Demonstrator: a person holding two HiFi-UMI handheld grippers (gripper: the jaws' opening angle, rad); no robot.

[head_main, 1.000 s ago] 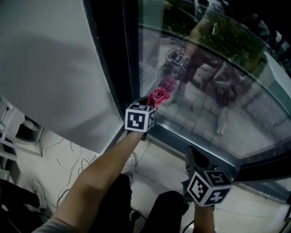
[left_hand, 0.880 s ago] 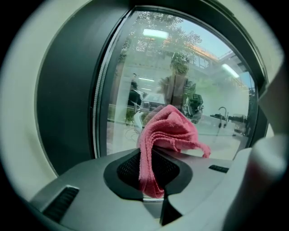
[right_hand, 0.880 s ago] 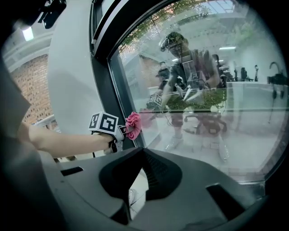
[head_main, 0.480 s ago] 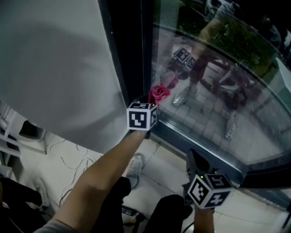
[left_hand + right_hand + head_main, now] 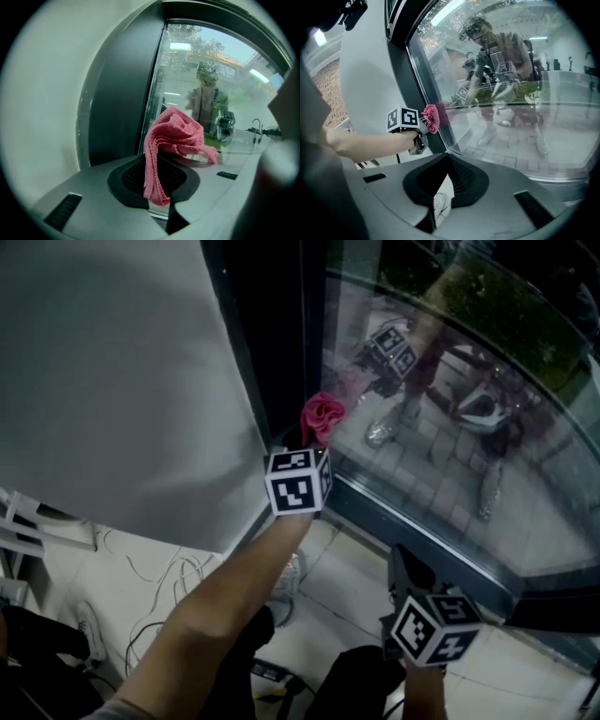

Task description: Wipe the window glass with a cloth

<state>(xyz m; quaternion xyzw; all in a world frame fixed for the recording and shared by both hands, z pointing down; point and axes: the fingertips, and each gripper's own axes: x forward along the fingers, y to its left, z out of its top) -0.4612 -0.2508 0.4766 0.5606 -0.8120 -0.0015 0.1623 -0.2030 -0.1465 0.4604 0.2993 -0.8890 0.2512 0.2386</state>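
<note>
L gripper (image 5: 158, 210) clamps pink cloth (image 5: 176, 133) by glass (image 5: 450, 456), contact unclear, R gripper (image 5: 432, 219) closed, empty

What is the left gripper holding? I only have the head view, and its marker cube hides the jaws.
Observer: In the left gripper view, the left gripper is shut on a folded pink terry cloth.
Operator: And the right gripper?
Observer: Its own view shows the right gripper shut and empty.
Operator: Is the cloth on the glass?
Observer: From the right gripper view, the cloth meets its pink reflection on the window glass, beside the dark window frame.
</note>
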